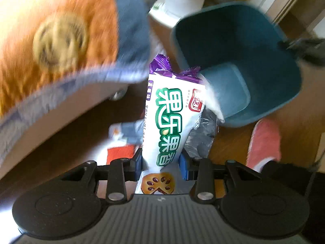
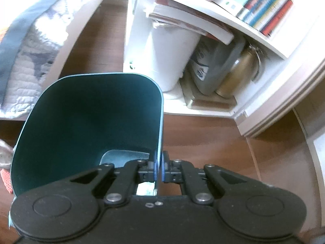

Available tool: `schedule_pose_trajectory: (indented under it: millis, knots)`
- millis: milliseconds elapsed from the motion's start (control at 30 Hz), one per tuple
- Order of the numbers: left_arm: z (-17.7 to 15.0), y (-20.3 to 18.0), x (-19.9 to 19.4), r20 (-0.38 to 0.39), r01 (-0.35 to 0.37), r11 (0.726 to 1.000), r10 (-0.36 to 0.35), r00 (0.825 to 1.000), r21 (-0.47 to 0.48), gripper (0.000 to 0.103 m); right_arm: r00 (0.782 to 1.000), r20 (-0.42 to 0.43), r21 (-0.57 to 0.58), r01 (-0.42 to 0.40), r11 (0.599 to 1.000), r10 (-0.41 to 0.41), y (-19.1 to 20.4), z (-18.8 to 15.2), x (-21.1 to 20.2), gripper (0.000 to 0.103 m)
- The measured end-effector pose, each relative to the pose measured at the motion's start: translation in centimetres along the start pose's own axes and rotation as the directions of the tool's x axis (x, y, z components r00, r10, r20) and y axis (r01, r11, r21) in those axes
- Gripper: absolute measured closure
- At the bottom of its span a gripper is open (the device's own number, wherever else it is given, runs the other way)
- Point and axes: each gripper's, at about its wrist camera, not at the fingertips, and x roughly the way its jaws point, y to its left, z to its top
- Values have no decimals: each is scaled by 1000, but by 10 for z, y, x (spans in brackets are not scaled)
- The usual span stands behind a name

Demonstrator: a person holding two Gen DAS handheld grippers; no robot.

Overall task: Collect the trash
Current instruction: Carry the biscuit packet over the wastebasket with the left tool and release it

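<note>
A bed with an orange and blue cover (image 1: 61,46) fills the left of the left wrist view, above a brown wooden floor (image 1: 61,142). A white shelf unit (image 2: 270,46) takes the far right of the right wrist view, holding books (image 2: 268,10), a white bucket (image 2: 172,55) and a brass-coloured pot (image 2: 237,75).

The teal bin (image 1: 239,61) stands tilted to the right of the bed. The right gripper (image 2: 159,170) is clamped on the bin's rim, its blue pads pressed against the thin wall, one inside and one outside.

The left gripper (image 1: 160,162) grips a white snack wrapper (image 1: 172,118) by its near end; the wrapper's purple far end reaches toward the bin's near left edge. The wrapper bears large green Chinese characters, a small red logo and a picture of a sliced pastry.

On the floor behind the wrapper lie a clear plastic scrap (image 1: 203,138) and a red and white packet (image 1: 121,148). A pink slipper (image 1: 264,144) lies near right.
</note>
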Motion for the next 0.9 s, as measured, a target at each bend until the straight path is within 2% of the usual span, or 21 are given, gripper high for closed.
schedule_pose_trajectory:
  millis: [200,367,500,667,867,900]
  knots:
    - [32,-34,-17,49,64,997,-66,997,35,68,999,36,-56,-38,998,40,16,5,-8,99]
    - [63,-54,3,44,98,994,-100,994,38,68,998,44,-58,-45,997,48,20,4,-11,99]
    - [92,-74,31,5,127,992,-127,992,2,68,997,51,-63,-51,997,54,22,2,-13,98]
    - [111,-97,71,-42,90,995,-88,995,35,68,997,52,-65,-54,996,57,22,2,-14,98]
    - [114,-109,101,-80,66,997,-62,995,48,67,997,50,-61,-57,996,60,20,3,-13,98]
    - [115,-111,107,-88,56,997,-52,995,46,64,997,50,-61,-56,997,59,20,2,-13,98]
